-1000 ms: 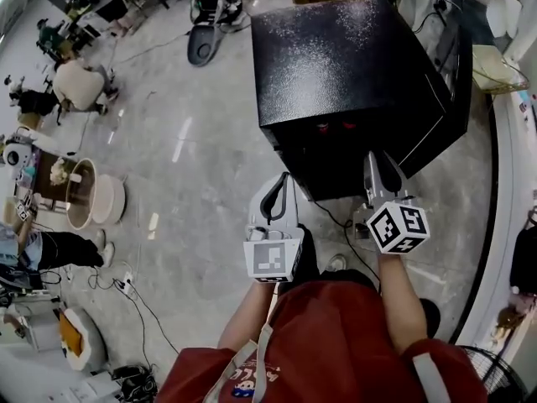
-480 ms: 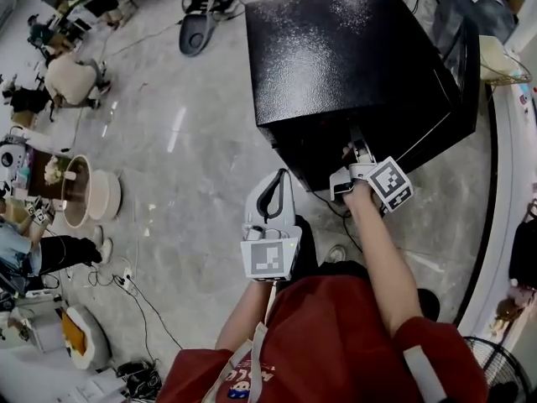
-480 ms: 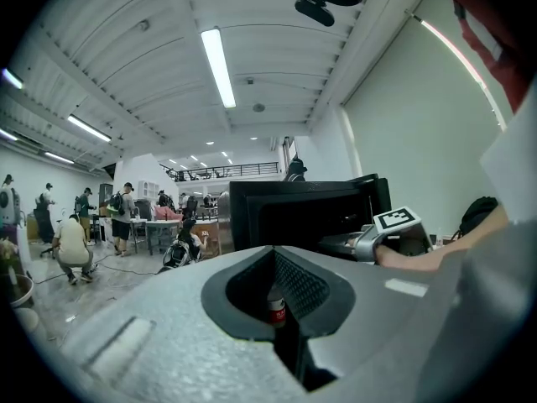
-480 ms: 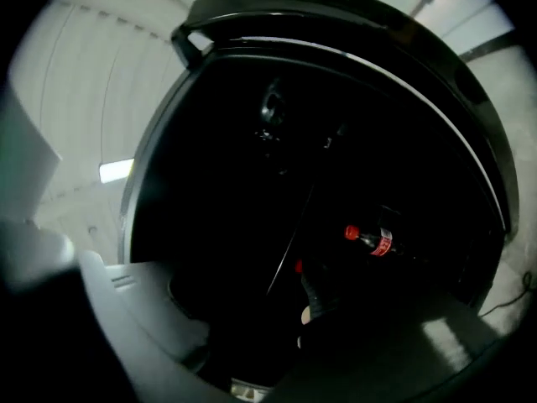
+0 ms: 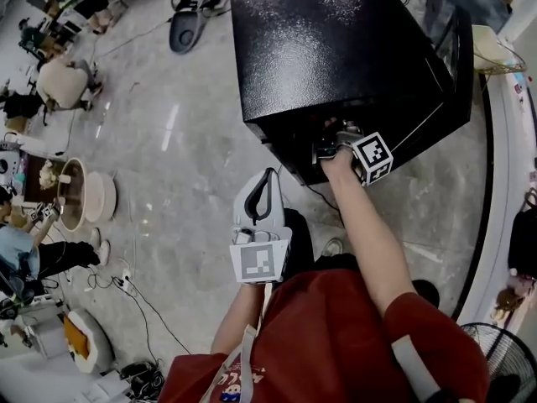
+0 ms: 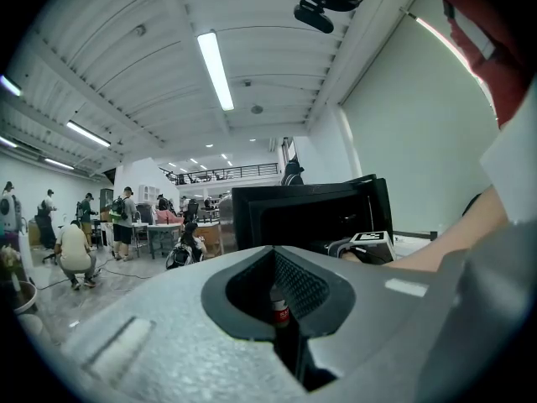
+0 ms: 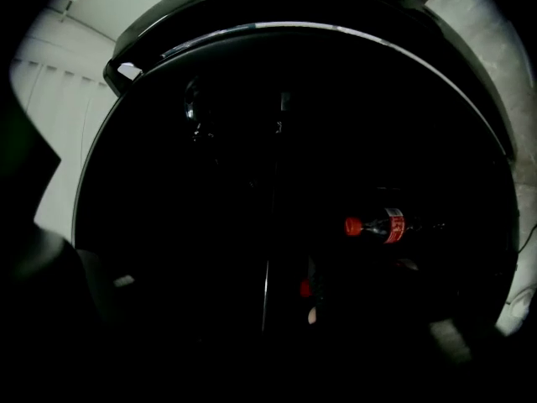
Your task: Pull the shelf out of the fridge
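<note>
The black fridge (image 5: pixel 336 49) stands on the floor ahead of me, its door (image 5: pixel 460 74) swung open to the right. My right gripper (image 5: pixel 329 147) reaches into the dark front opening, its marker cube (image 5: pixel 369 158) just outside; its jaws are opening, and I see nothing between them. Its own view is nearly black: a cola bottle (image 7: pixel 382 225) and a thin pale edge (image 7: pixel 266 284), perhaps the shelf, show inside. My left gripper (image 5: pixel 270 175) is held back over the floor, shut and empty (image 6: pixel 281 330).
A dark cable (image 5: pixel 329 208) trails on the floor below the fridge. At the left are a round tub (image 5: pixel 71 193), people and more cables (image 5: pixel 126 288). A fan (image 5: pixel 495 368) stands at the lower right.
My right gripper has moved forward from beside the left one into the fridge opening, with the arm stretched out. The left gripper has stayed about where it was.
</note>
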A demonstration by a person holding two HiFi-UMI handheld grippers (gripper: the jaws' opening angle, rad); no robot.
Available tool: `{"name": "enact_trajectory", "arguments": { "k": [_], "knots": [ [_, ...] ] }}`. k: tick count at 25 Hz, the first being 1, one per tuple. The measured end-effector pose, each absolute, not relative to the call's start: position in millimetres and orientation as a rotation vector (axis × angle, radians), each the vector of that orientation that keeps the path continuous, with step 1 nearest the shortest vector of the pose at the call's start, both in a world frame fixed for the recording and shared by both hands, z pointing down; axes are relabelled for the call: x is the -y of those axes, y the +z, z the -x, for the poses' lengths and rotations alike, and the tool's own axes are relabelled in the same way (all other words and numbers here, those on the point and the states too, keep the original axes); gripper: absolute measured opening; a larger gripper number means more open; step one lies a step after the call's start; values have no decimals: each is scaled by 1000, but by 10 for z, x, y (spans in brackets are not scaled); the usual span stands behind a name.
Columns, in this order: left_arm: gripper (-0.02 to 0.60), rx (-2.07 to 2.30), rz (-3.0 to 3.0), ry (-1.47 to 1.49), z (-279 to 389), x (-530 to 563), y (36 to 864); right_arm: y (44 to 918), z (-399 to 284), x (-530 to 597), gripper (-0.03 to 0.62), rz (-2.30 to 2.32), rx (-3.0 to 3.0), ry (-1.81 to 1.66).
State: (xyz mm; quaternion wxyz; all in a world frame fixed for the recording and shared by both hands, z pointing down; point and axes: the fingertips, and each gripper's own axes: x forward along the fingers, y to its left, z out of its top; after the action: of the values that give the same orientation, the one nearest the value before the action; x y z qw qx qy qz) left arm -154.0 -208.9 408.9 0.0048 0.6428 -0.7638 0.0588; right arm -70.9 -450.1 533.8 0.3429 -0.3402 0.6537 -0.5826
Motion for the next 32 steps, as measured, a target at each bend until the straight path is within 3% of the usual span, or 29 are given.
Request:
{"name": "enact_trajectory", "arguments": {
  "k": [15,20,27,32],
  "knots": [
    [6,2396,-2001,198,1555,2052,4138,5235,977,4916,261,895,-1639,-1481],
    [6,2402,-1991,218,1601,2002,4160,5189,1048,5037,231,904,-1625,-1465],
    [6,2400,-1975,232,1661,1924,4206,5213,1117,5123,131,956,-1599,-1484],
    [6,2405,-1964,250,1690,1863,4201,5339,1092,5101,13,988,-1566,-1490]
  ]
}}
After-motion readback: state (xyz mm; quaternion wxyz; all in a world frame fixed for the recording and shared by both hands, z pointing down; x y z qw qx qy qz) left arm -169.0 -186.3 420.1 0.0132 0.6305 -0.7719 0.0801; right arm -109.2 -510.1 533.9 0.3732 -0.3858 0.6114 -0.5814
